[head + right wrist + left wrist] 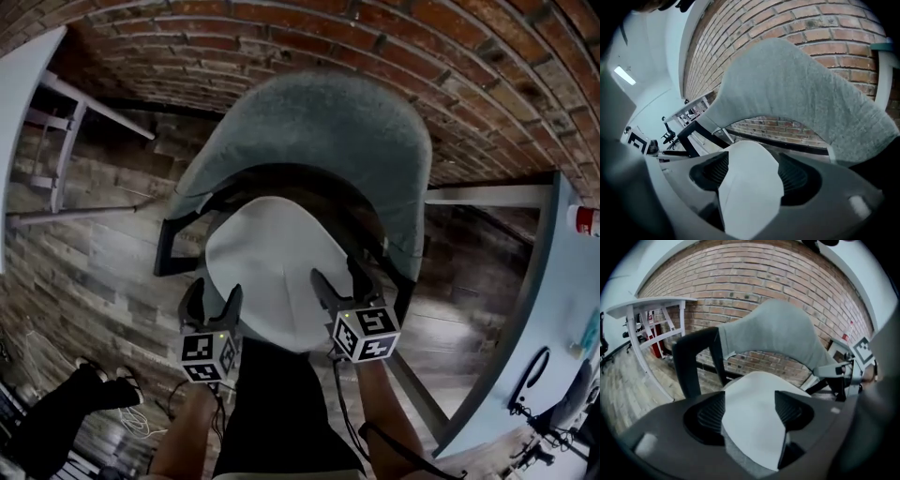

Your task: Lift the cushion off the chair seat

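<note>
Left gripper (750, 411): we note the jaws standing apart, with the white cushion (757, 394) between the ribbed black pads (708, 414). Lens distortion is strong, so we cannot tell whether either pad touches it. Behind the cushion are the grey chair back (778, 329) and a black armrest (691, 364). Beyond them is a brick wall (740, 277), with a white table (651, 303) at left. The right gripper (840, 380) shows at the right edge.

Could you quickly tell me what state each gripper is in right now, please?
Left gripper: open, the white cushion between its jaws, not gripped.
Right gripper: open, the white cushion between its jaws, not gripped.
</note>
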`<move>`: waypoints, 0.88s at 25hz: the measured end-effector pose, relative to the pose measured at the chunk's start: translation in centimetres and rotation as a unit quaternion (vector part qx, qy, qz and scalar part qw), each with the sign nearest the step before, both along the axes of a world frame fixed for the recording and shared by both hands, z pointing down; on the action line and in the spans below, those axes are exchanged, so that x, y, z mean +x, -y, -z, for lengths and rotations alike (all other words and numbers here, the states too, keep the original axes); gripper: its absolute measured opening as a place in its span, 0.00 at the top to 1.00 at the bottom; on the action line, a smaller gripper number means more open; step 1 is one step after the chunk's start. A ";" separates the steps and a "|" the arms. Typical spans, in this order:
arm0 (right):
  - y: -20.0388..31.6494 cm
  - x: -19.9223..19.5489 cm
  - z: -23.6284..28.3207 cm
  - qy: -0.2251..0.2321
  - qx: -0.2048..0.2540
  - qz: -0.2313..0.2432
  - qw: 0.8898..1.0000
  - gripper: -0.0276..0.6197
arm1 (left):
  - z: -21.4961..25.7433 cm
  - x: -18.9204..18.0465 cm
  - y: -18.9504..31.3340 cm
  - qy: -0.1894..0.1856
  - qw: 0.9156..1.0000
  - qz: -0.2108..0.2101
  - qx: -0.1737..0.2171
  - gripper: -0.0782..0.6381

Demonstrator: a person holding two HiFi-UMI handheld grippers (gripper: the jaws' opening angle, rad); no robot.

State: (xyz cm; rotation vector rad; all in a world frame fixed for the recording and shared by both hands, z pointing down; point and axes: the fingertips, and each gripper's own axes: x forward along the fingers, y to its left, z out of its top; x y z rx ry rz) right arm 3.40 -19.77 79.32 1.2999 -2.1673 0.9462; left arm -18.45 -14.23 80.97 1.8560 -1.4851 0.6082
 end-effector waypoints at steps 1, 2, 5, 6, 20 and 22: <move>0.1 0.0 -0.8 -0.004 -0.004 0.004 1.000 0.44 | -0.7 0.0 0.0 -0.003 1.000 0.002 -0.006 0.47; 0.2 0.0 -1.6 -0.006 -0.007 0.008 1.000 0.42 | -1.4 0.0 0.0 -0.005 1.000 0.004 -0.011 0.46; 0.6 0.0 -3.9 -0.009 -0.015 0.021 1.000 0.36 | -3.3 -0.1 0.1 -0.005 1.000 0.009 -0.021 0.42; 0.8 0.0 -4.7 -0.009 -0.017 0.025 0.999 0.34 | -3.9 -0.3 0.1 -0.006 1.000 0.014 -0.025 0.40; 1.6 1.2 -11.4 -0.045 -0.055 0.069 0.995 0.23 | -9.3 -1.0 -1.6 -0.037 0.994 0.058 -0.086 0.33; 1.2 1.0 -12.1 -0.038 -0.069 0.071 0.994 0.23 | -9.9 -1.2 -1.8 -0.048 0.991 0.073 -0.098 0.33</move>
